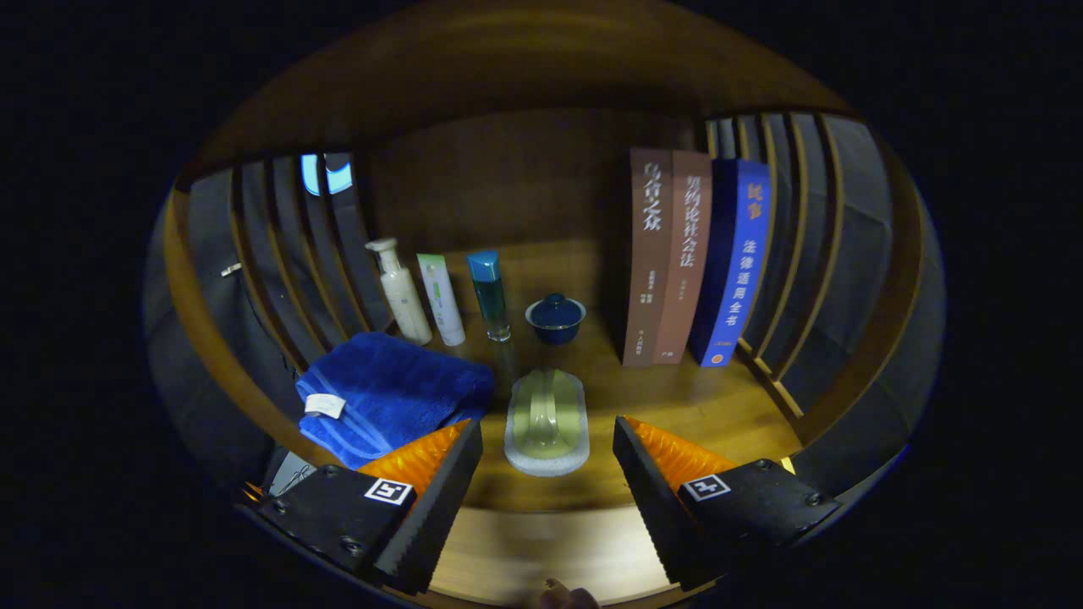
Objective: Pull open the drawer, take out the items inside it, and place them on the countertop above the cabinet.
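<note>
The gripper [547, 461] has its fingers spread wide with nothing between the pads, and it hangs over the front part of a wooden countertop [677, 397]. Just ahead of the fingers, in line with the gap between them, a pale green scrubbing brush [546, 420] with an arched handle lies flat on the wood, its long side running away from the gripper. To the left of the brush, touching or almost touching its edge, sits a folded blue towel [389, 393] with a small white tag on its near corner; the left finger partly covers the towel's front. Beyond the brush stands a row of small things: a cream pump bottle [401, 292], a white tube [442, 298] standing on its cap, a slim teal bottle [490, 294], and a dark blue lidded bowl [555, 318], each just beside the next. Right of the bowl three books [689, 258] stand upright with spines facing out, two brown and one blue, pressed together. Slatted wooden side panels [296, 245] close the shelf space on both sides. The drawer cannot be made out here, as the light is dim and the near edge is blurred.
</note>
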Demonstrator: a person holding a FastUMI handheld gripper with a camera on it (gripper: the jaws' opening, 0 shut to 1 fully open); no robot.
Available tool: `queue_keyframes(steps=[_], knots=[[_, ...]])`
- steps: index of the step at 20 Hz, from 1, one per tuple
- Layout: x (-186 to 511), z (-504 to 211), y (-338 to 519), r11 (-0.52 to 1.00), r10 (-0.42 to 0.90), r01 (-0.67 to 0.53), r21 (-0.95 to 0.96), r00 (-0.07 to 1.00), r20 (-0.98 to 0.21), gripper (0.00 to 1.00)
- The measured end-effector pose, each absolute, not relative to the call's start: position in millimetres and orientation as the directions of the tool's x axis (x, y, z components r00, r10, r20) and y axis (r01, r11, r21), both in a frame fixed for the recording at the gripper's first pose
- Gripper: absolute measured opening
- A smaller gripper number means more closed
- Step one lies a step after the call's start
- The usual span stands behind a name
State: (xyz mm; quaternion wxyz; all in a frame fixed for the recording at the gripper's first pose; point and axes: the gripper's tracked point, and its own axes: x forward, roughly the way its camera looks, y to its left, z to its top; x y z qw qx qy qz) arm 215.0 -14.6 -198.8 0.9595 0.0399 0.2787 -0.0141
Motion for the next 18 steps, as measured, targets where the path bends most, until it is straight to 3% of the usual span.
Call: queue_keyframes(steps=[8, 18], knots=[[103.0, -121.7, -10.3, 0.995, 0.008, 0.017, 0.093, 0.966, -0.260, 0.99], [-19.4, -162.1, -10.0, 0.988, -0.017, 0.036, 0.147, 0.991, -0.130, 0.99]])
